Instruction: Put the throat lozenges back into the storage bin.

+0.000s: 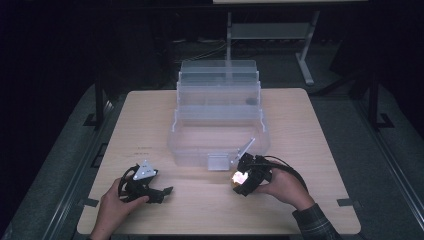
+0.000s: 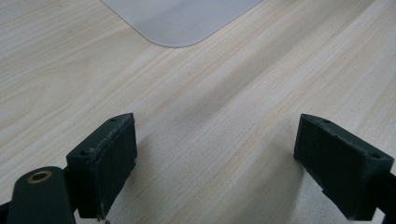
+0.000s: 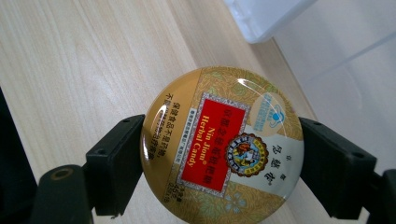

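Candy tin (image 3: 222,147) clamped over pale wooden table (image 1: 150,115), dark room.

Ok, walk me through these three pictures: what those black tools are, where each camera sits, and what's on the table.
A person holds hand-held tongs, one per hand. The high view looks down on a wooden table bearing a clear plastic tiered box, opened. The other two pictures come from cameras riding on the tongs. The left tongs are open, holding nothing, above bare wood near the box's corner. The right tongs grip a round gold herbal candy tin by its sides, just in front of the box.
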{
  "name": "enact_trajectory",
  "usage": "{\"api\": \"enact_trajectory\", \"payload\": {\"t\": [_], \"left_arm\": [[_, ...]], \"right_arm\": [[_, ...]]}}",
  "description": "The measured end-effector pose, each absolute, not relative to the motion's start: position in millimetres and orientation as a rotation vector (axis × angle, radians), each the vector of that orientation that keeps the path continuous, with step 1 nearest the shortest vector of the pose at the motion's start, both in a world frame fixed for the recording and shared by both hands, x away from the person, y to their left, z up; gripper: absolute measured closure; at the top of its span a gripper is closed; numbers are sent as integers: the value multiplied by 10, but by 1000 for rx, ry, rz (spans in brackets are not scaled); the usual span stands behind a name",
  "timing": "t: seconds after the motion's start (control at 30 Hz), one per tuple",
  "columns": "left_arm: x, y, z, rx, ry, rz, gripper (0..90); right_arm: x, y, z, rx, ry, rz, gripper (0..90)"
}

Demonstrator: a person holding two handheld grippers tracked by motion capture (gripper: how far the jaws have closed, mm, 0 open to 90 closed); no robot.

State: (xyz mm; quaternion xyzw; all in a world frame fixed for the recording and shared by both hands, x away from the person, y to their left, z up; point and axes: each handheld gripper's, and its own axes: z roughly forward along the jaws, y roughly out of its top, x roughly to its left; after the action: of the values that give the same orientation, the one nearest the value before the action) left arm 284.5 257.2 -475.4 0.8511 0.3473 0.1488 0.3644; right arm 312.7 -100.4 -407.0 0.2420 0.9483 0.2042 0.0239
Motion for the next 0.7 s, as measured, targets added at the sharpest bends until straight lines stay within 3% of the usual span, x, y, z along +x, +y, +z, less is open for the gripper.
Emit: {"api": "enact_trajectory", "payload": {"t": [0.7], "left_arm": [[2846,2574,-4751,2193,892,383,123]], "right_arm": [[3092,-1093,-3774,733,2904,688,198]]}}
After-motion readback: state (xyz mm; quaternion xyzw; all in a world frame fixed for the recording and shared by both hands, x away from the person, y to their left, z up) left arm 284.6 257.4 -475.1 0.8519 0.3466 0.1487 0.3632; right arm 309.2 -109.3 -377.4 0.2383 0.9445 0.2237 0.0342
